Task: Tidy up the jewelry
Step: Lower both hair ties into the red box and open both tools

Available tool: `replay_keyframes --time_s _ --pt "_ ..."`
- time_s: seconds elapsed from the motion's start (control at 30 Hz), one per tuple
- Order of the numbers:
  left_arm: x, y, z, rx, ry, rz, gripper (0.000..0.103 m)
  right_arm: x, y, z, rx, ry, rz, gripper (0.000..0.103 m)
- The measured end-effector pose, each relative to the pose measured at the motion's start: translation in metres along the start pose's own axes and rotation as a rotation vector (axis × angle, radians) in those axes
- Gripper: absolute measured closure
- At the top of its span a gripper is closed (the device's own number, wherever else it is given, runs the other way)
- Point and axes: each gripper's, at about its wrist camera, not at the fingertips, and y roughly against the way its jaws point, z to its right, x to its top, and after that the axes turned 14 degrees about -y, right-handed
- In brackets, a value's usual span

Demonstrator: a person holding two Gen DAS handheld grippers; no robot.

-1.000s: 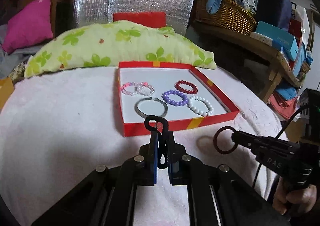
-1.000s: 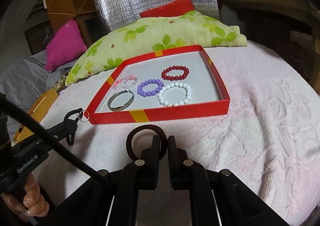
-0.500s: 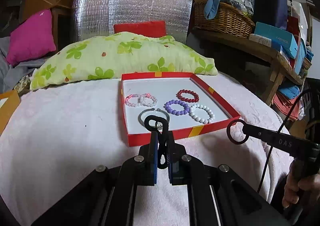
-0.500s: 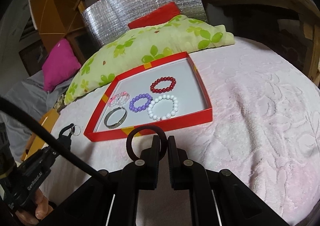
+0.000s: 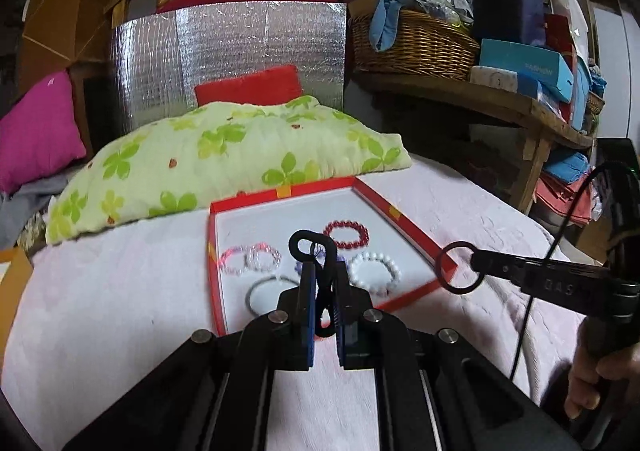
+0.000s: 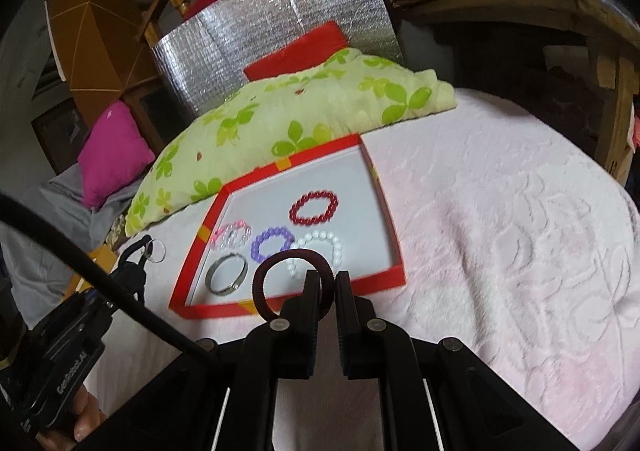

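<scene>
Your left hand-held gripper point(image 5: 323, 271) grips a black cord loop point(image 5: 310, 247); right hand-held gripper point(image 6: 328, 283) clamps a dark ring point(image 6: 294, 283); red tray point(image 6: 394, 251) at 12 o'clock.

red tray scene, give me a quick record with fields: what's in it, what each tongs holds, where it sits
tray: red tray on pink blanket
in tray: red, purple, white, pink-clear bead bracelets, metal bangle
left tongs: shut on black cord with small ring
right tongs: shut on dark hair tie
behind tray: green floral pillow
</scene>
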Motion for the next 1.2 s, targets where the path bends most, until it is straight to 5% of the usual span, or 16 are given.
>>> replay_keyframes --time_s 0.57,1.2 --pt "0.047 -0.052 -0.023 0.132 -0.045 -0.035 0.095 0.073 -0.065 -0.037 -0.02 0.032 0.015 0.094" --pt "0.045 -0.129 -0.047 0.096 -0.039 -0.14 0.095 0.104 -0.163 -0.067 -0.019 -0.015 -0.129 0.094"
